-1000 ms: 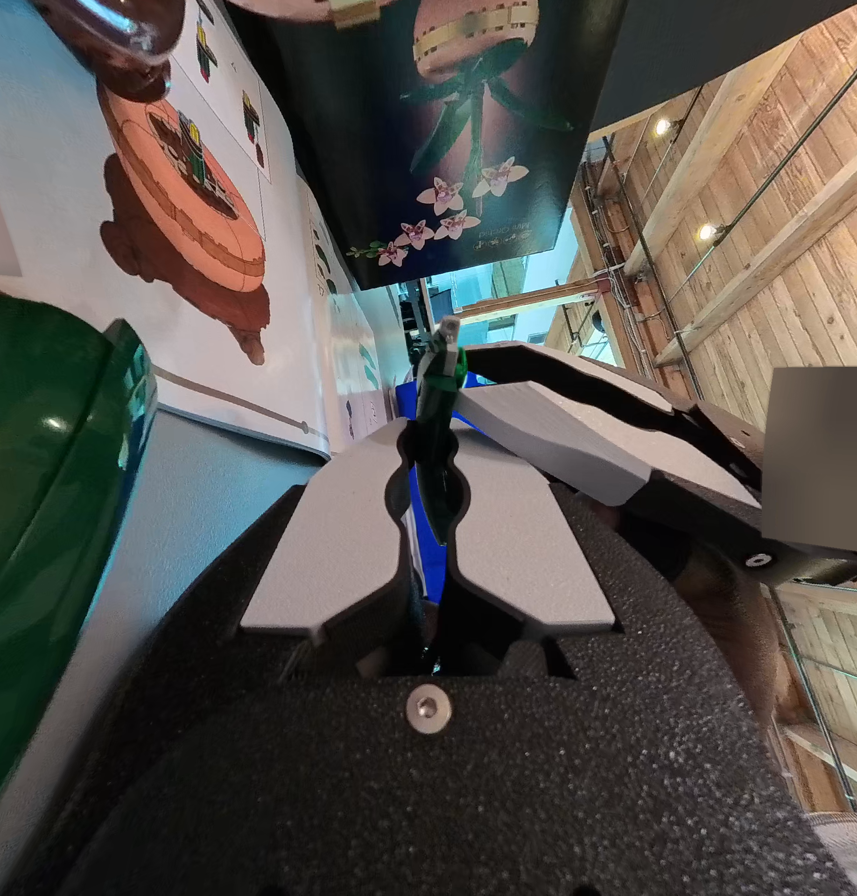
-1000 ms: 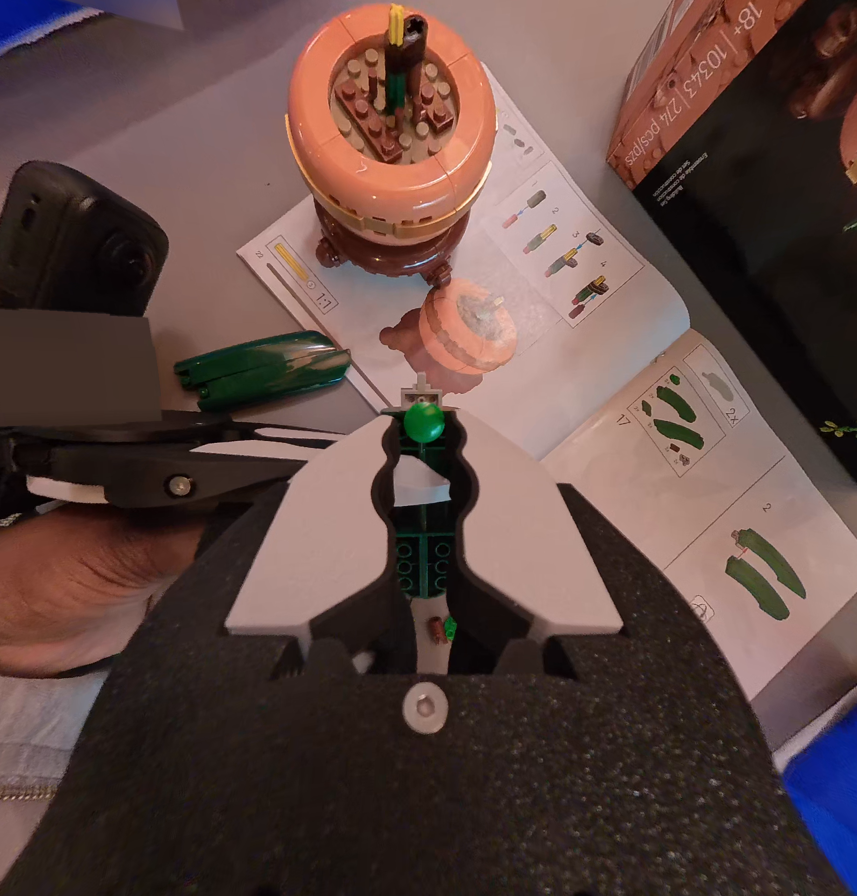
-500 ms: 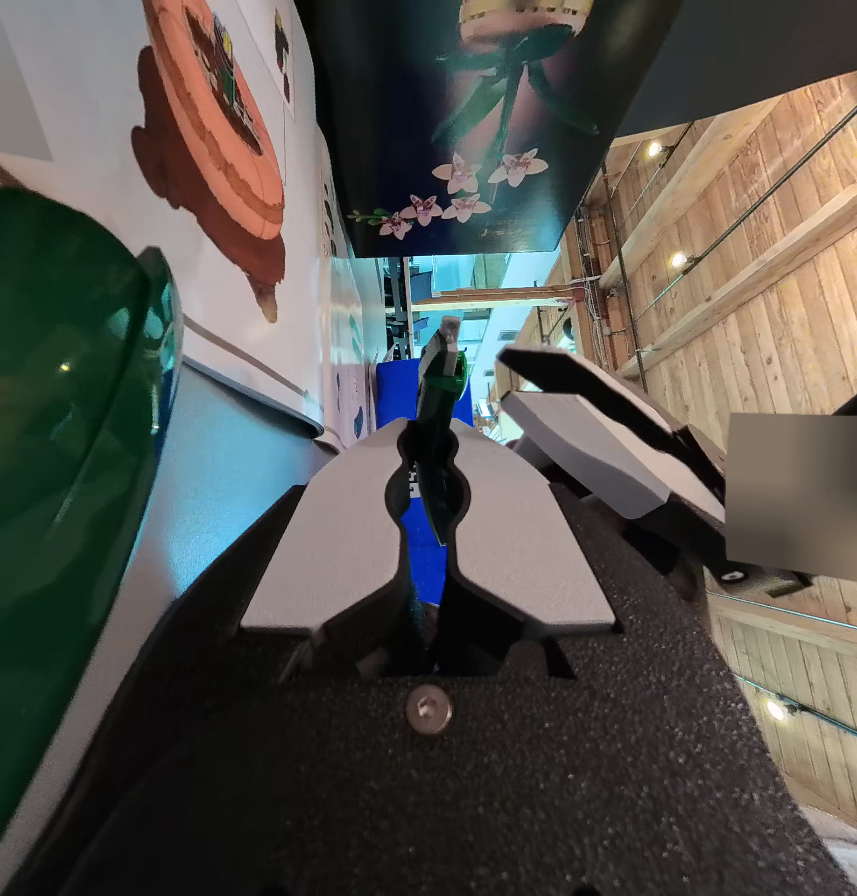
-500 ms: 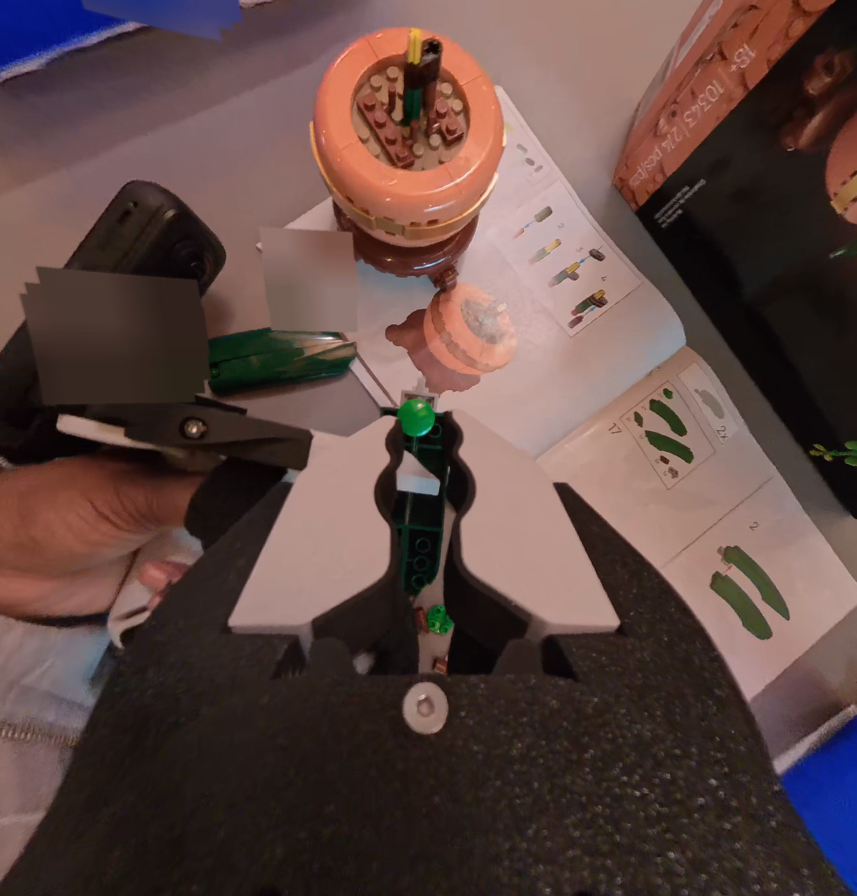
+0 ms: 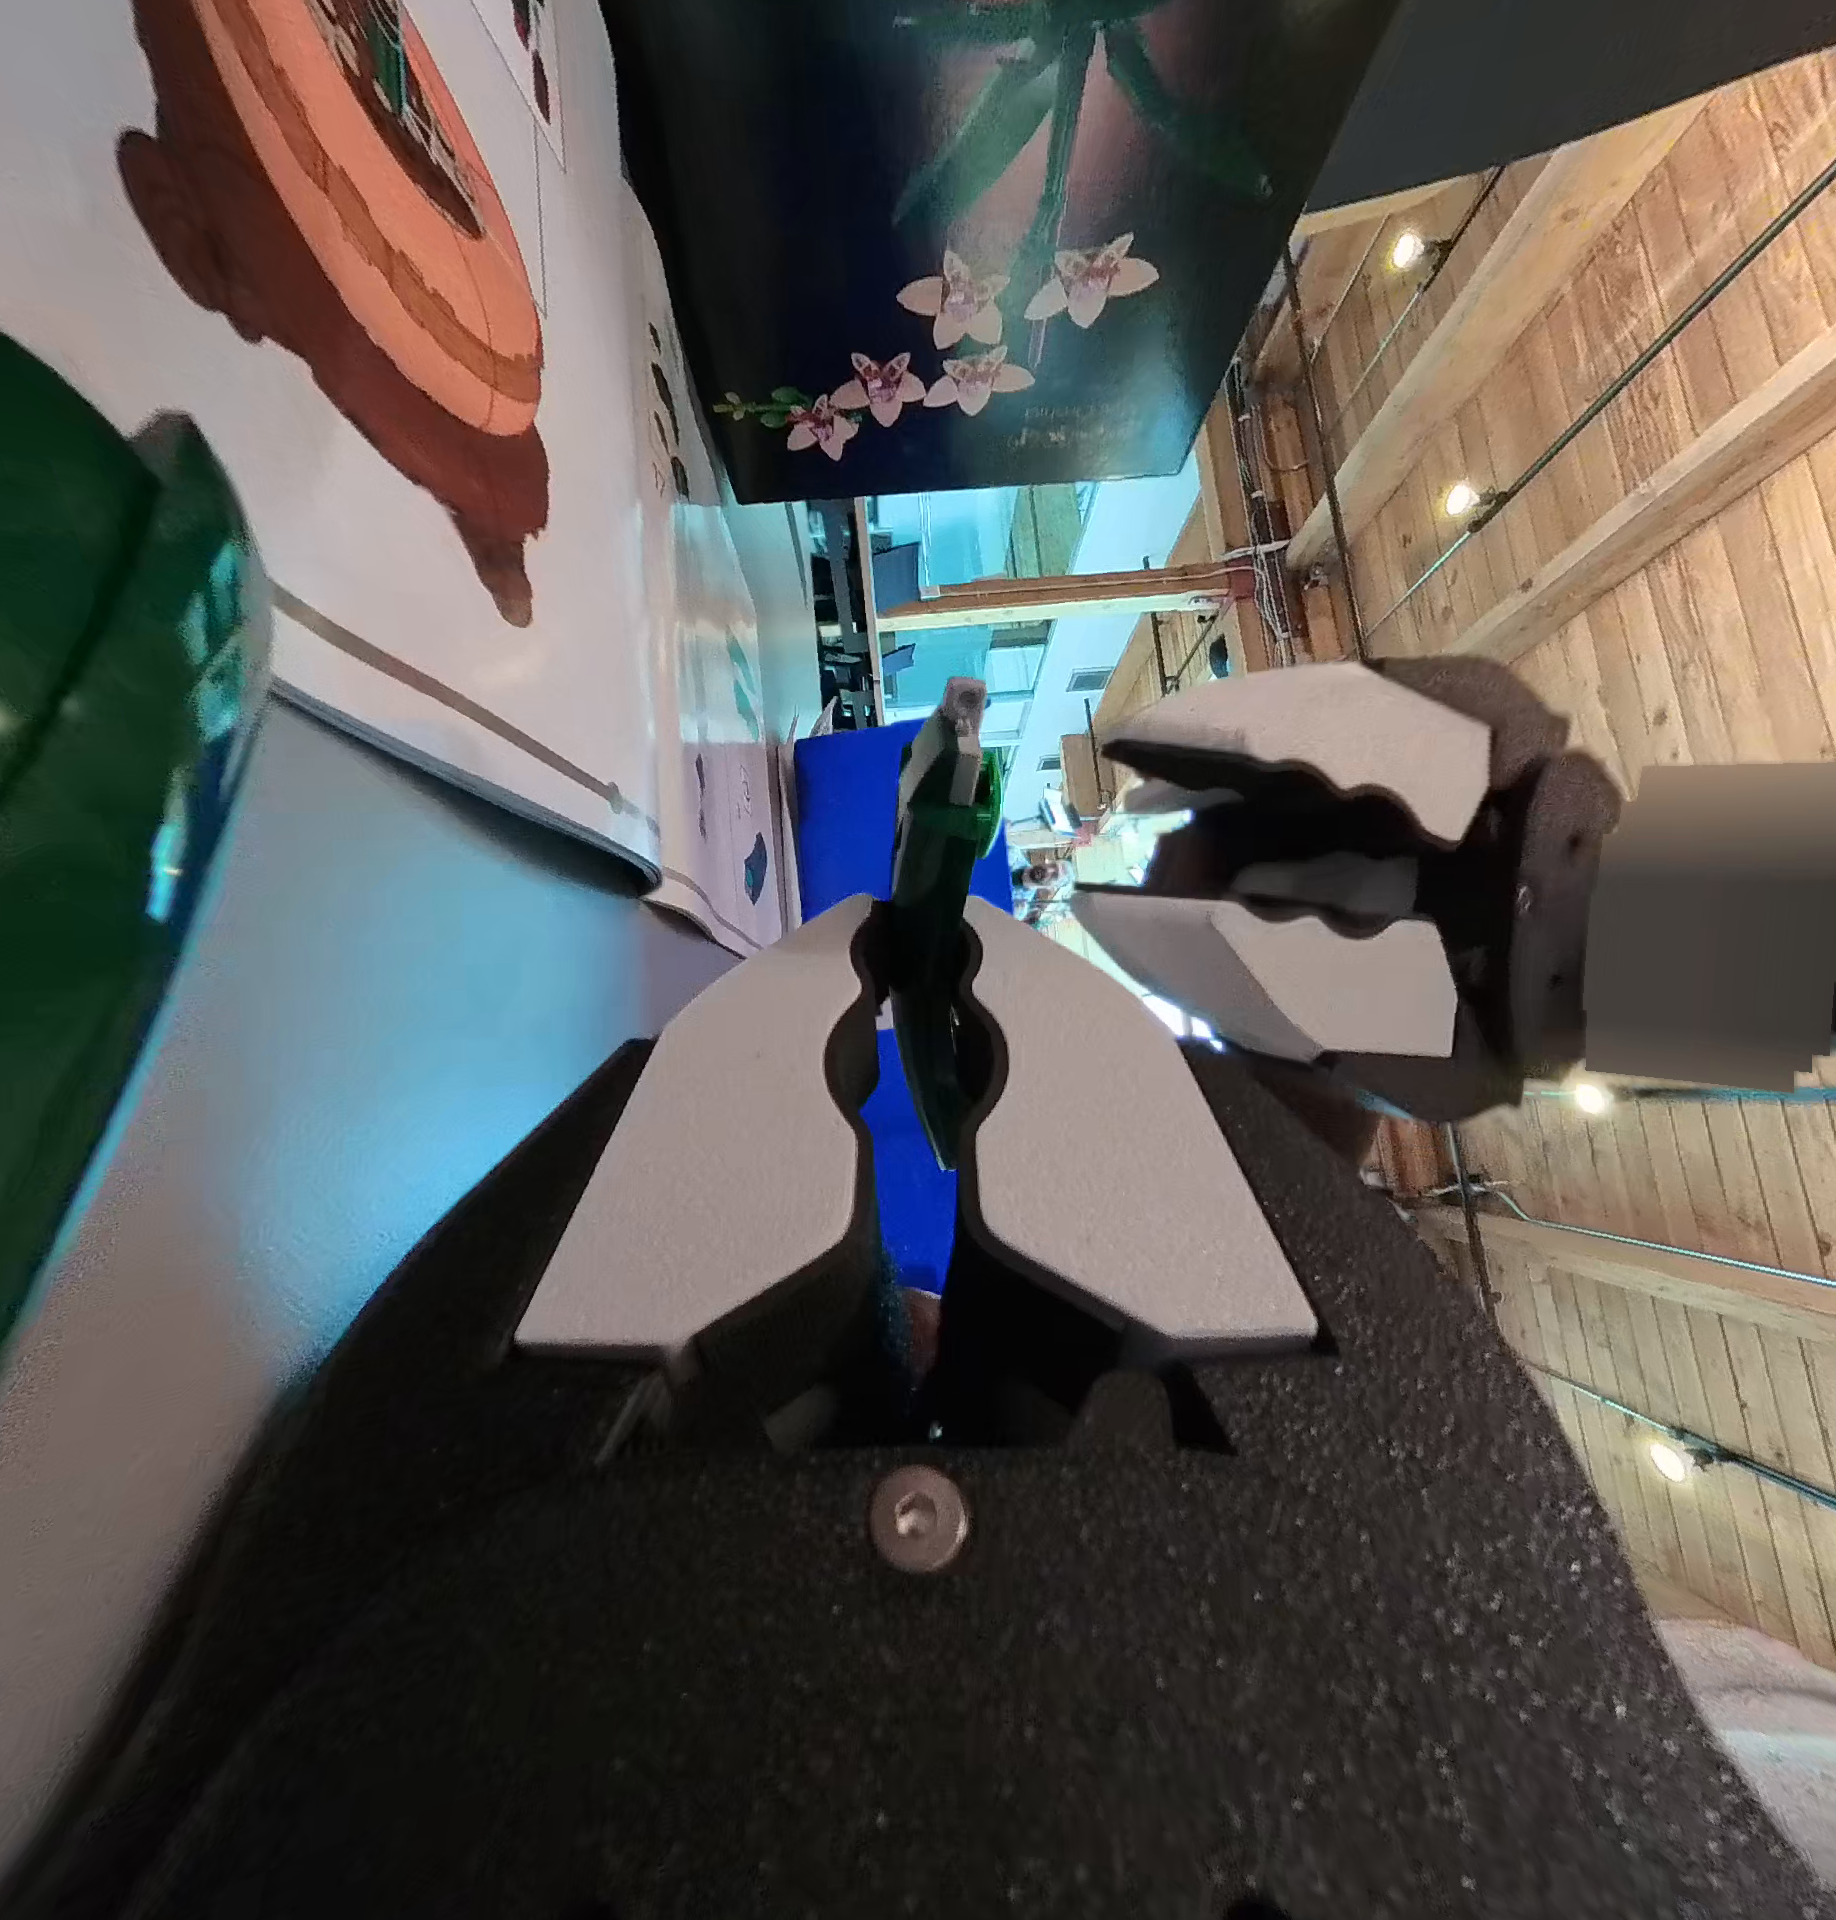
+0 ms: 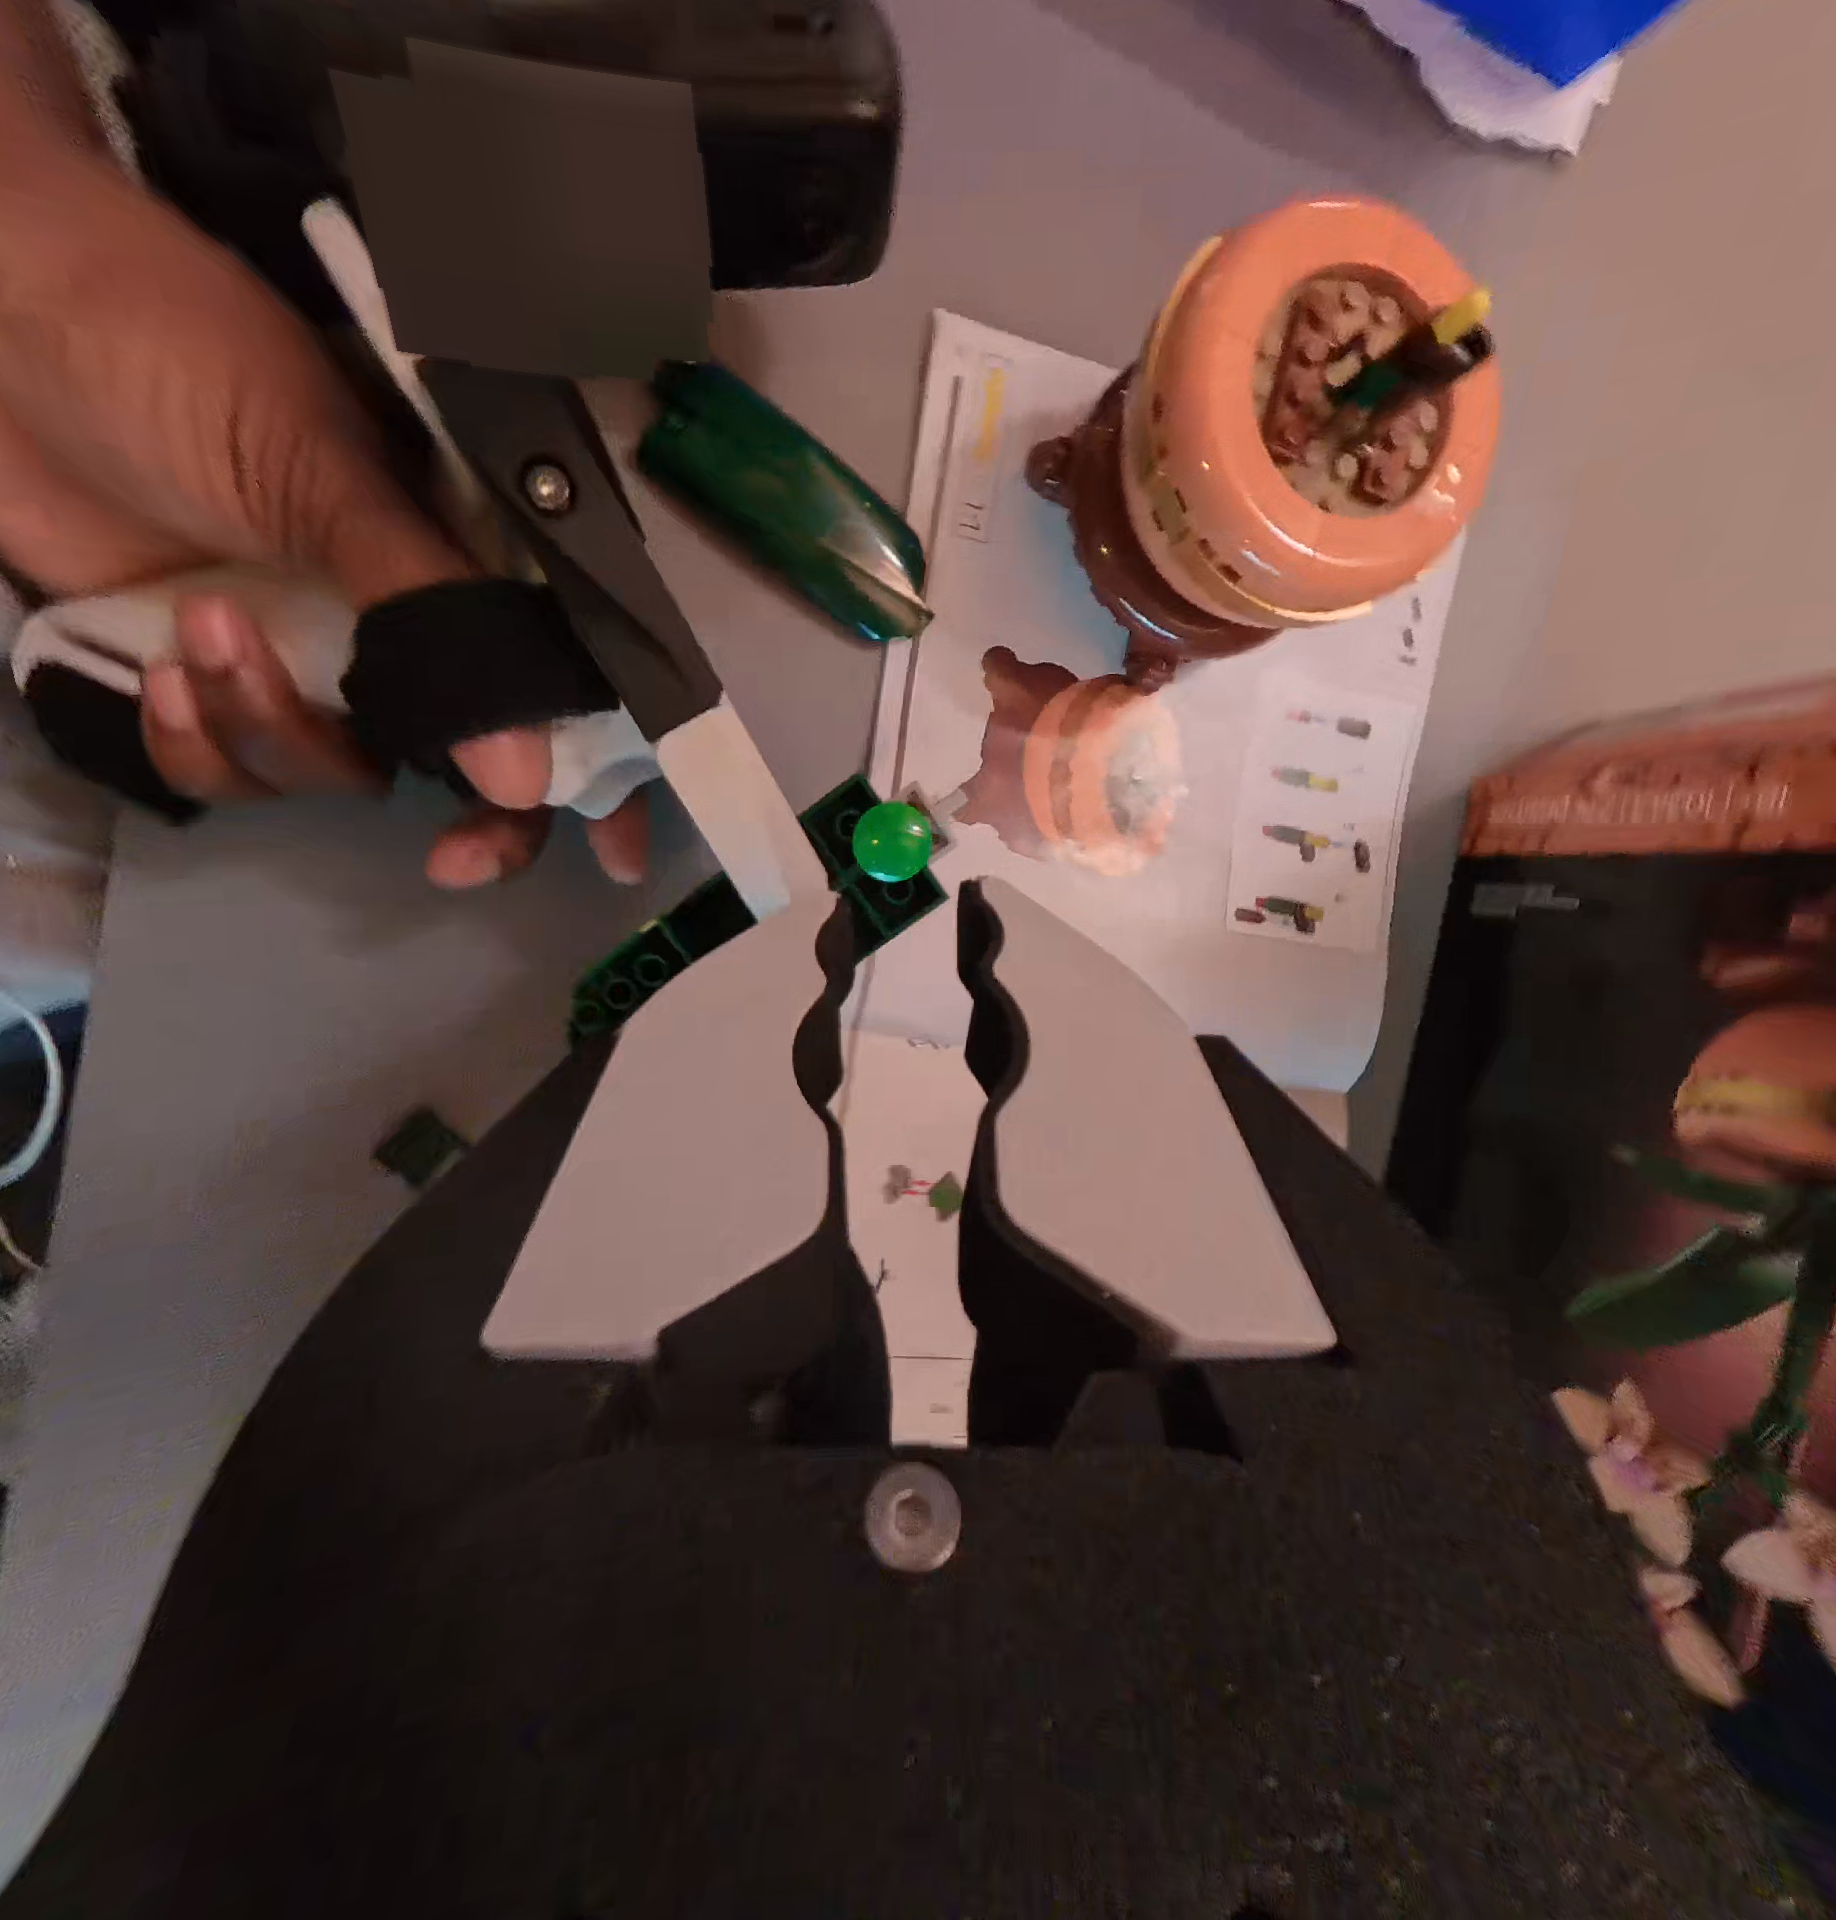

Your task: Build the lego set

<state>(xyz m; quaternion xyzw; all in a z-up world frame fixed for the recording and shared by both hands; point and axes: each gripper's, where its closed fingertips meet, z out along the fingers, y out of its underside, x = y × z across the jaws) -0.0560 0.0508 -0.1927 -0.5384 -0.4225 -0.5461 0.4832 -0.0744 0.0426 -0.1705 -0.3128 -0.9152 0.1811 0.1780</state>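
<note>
My left gripper is shut on a dark green leaf piece with a bright green stud and a small grey tip. In the right wrist view its finger comes in from the upper left, with the leaf piece just beyond my right fingertips. My right gripper is open and empty; it also shows in the left wrist view, to the right of the leaf. The peach and brown pot stands upright on the instruction booklet, with a short stem in it.
A second dark green leaf lies on the grey table left of the pot, and looms at the left in the left wrist view. The set's box stands at the right. A small dark green piece lies at the left.
My right gripper has opened, let go of the leaf piece and drawn away from it. My left gripper still holds the leaf. The right view has swung so the pot sits upper right.
</note>
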